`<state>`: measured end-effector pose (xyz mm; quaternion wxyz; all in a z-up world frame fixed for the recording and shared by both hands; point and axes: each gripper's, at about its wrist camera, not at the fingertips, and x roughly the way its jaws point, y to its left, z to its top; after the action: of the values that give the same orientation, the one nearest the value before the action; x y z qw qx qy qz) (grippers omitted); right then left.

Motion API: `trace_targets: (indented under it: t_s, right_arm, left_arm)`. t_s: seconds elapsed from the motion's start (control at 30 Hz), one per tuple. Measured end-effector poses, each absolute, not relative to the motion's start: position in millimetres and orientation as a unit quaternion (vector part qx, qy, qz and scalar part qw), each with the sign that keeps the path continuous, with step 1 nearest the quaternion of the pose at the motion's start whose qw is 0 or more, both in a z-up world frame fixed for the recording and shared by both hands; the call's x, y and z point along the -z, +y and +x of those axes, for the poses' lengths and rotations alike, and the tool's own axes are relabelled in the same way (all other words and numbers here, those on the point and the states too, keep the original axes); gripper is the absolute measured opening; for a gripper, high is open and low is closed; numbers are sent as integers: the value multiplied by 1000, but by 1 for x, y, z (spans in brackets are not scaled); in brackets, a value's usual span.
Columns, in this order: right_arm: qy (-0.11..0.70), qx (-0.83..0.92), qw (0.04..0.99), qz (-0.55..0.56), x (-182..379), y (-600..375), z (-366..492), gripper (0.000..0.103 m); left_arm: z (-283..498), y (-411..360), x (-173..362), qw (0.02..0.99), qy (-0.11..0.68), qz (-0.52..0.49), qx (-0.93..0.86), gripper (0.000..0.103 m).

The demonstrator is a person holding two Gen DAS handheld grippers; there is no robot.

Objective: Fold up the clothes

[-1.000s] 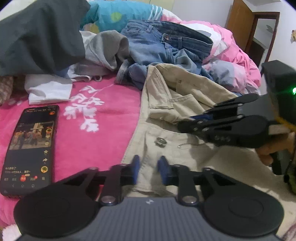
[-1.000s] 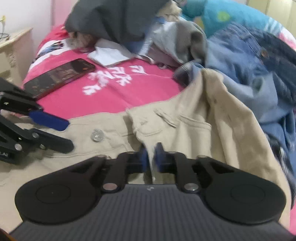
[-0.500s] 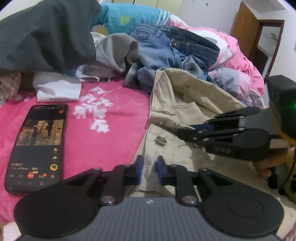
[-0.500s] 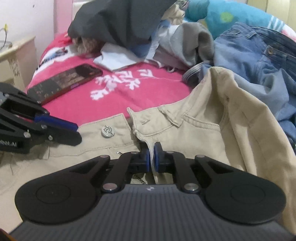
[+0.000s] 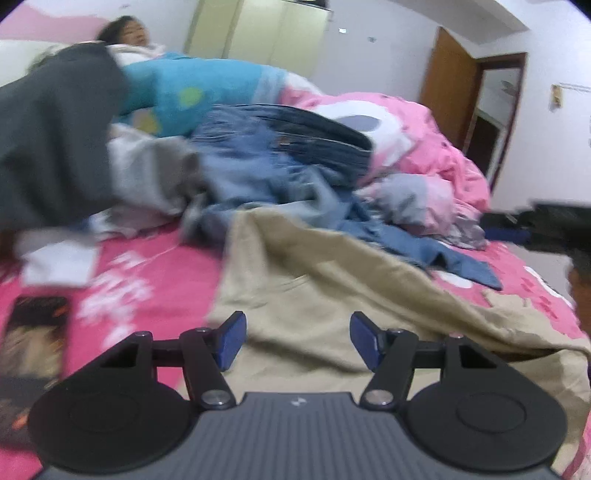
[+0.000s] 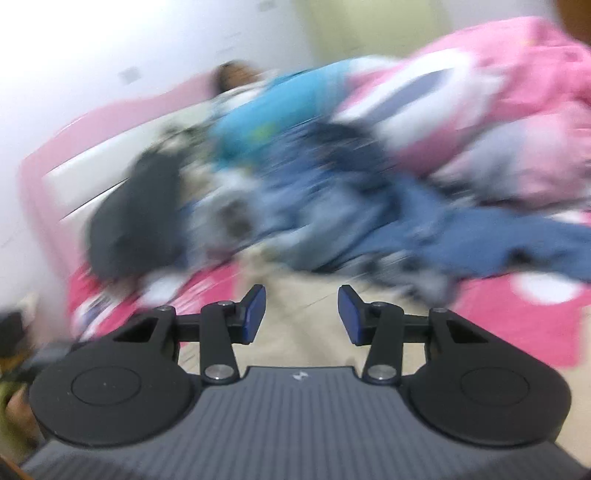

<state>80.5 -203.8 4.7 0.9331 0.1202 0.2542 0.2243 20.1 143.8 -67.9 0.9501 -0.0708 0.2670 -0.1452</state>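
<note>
Beige trousers (image 5: 317, 295) lie spread on the pink bed, reaching from in front of my left gripper toward the right. My left gripper (image 5: 297, 341) is open and empty just above their near part. My right gripper (image 6: 301, 315) is open and empty too, over the same beige cloth (image 6: 295, 314); its view is heavily blurred. The right gripper's black body (image 5: 550, 229) shows at the right edge of the left wrist view. Blue jeans (image 5: 295, 173) lie crumpled behind the trousers.
A phone (image 5: 35, 332) lies on the pink bedspread (image 5: 155, 280) at left, near white cloth (image 5: 59, 264). A dark grey garment (image 5: 55, 155), grey garment (image 5: 151, 177), pink duvet (image 5: 417, 147) and a lying person (image 5: 129, 33) fill the back. A brown door (image 5: 450, 92) stands right.
Both grippers have opened and let go of the trousers' waistband. Both have lifted and tilted up, so the views now look farther across the bed. The right gripper has swung away to the right.
</note>
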Motion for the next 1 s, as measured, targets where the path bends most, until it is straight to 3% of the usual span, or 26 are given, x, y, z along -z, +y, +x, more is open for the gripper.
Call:
trace_targets:
  t_s: [0.13, 0.27, 0.43, 0.73, 0.9, 1.0]
  right_arm:
    - [297, -161, 925, 174, 11, -232, 155, 37]
    - [411, -101, 888, 179, 70, -239, 218, 37]
    - [486, -159, 833, 214, 111, -245, 201, 37]
    - [497, -227, 823, 157, 116, -189, 224, 33]
    - [457, -194, 831, 251, 115, -185, 286, 28]
    - [439, -176, 847, 244, 102, -173, 332, 27]
  left_arm:
    - [58, 117, 84, 943, 284, -67, 158, 63]
    - [77, 111, 111, 935, 313, -66, 153, 61]
    - [75, 133, 136, 925, 321, -113, 172, 61]
    - [71, 137, 138, 927, 308, -123, 176, 61]
    - [72, 139, 138, 927, 303, -129, 179, 61]
    - [72, 142, 140, 926, 300, -135, 183, 61]
